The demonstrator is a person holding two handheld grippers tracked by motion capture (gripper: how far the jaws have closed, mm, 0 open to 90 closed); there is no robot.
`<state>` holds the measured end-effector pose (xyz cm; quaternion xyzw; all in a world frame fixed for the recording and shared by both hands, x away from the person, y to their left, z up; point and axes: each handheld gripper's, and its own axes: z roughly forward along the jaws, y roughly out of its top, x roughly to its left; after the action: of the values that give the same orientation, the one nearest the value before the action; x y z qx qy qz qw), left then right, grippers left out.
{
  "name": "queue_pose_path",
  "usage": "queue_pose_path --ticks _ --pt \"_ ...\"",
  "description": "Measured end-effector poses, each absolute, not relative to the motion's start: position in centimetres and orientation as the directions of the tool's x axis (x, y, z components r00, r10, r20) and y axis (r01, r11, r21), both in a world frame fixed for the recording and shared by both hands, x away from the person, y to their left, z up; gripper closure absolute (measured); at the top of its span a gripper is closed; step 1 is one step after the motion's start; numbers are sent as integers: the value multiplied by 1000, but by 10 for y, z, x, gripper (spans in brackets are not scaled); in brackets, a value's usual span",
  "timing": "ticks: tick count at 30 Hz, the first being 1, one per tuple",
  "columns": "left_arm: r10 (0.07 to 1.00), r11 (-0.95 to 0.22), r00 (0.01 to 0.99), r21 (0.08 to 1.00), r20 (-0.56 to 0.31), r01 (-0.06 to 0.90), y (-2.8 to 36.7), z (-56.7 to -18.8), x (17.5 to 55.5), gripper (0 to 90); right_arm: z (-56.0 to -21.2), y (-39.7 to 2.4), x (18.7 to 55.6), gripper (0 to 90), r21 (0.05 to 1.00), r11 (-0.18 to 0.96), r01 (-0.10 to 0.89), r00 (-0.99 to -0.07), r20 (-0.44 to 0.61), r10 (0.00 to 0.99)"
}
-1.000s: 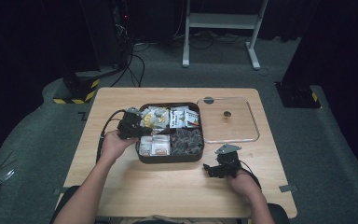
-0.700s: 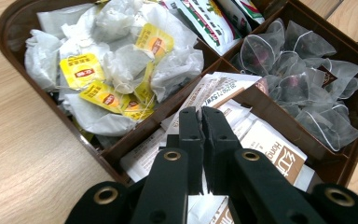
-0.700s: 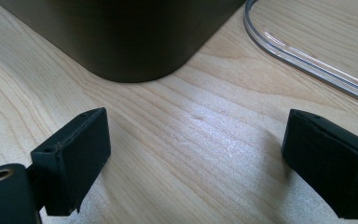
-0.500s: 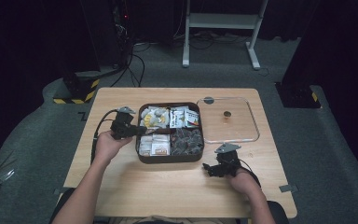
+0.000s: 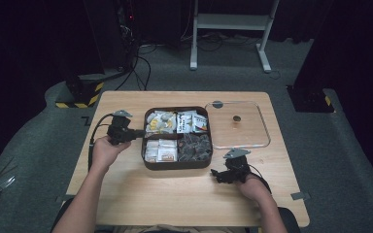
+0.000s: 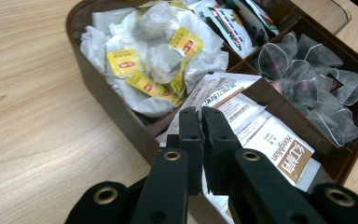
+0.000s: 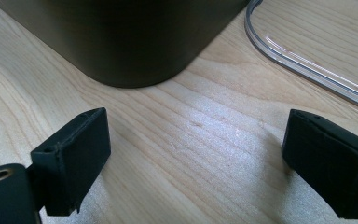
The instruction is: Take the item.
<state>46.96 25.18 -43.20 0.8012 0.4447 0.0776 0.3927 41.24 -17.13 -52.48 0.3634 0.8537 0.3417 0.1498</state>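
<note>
The brown box (image 5: 177, 164) sat in the middle of the table (image 5: 126, 204). It had four parts inside. In the left gripper view, one part held white tea bags (image 6: 154, 56) with yellow tags. Next to it lay flat packets (image 6: 261, 140) with brown labels. Another part held see-through mesh bags (image 6: 307, 88), and the last one held packets with red and green print (image 6: 235, 23).

The left gripper (image 5: 138, 134) was just beside the left wall of the box, near the part with the white tea bags. Its jaws were pressed tight together and held nothing (the tips pointed over the rim, toward the flat packets).

The right gripper (image 5: 216, 174) rested on the table just by the near right corner of the box. Its jaws were wide apart, with only bare wood between them. They did not touch the box.

A clear lid (image 5: 238, 126) lay flat on the table, right beside the box on its right side. A hand (image 5: 104, 151) held the left gripper.
</note>
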Motion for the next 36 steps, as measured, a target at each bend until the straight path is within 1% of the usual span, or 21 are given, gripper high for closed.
queue_pose_path --ticks 3,16,23,24,28,36 --pt "785 -291 581 701 -214 651 258 -431 468 872 -525 -171 413 76 692 504 517 -692 -8 722" --pt "824 -229 518 703 -227 673 288 -431 467 871 -525 -170 414 76 691 502 520 -691 -5 723" --pt "843 -211 486 687 -233 695 302 -435 469 871 -525 -170 414 76 691 502 520 -690 -6 723" --pt "845 -200 475 680 -244 705 305 -438 470 871 -525 -170 414 76 691 502 520 -690 -6 723" --pt "854 -198 462 671 -240 714 309 -442 473 871 -525 -170 414 76 692 501 520 -690 -6 724" --pt "868 -188 427 628 -254 755 318 -457 481 871 -525 -171 413 77 692 501 520 -690 -6 724"
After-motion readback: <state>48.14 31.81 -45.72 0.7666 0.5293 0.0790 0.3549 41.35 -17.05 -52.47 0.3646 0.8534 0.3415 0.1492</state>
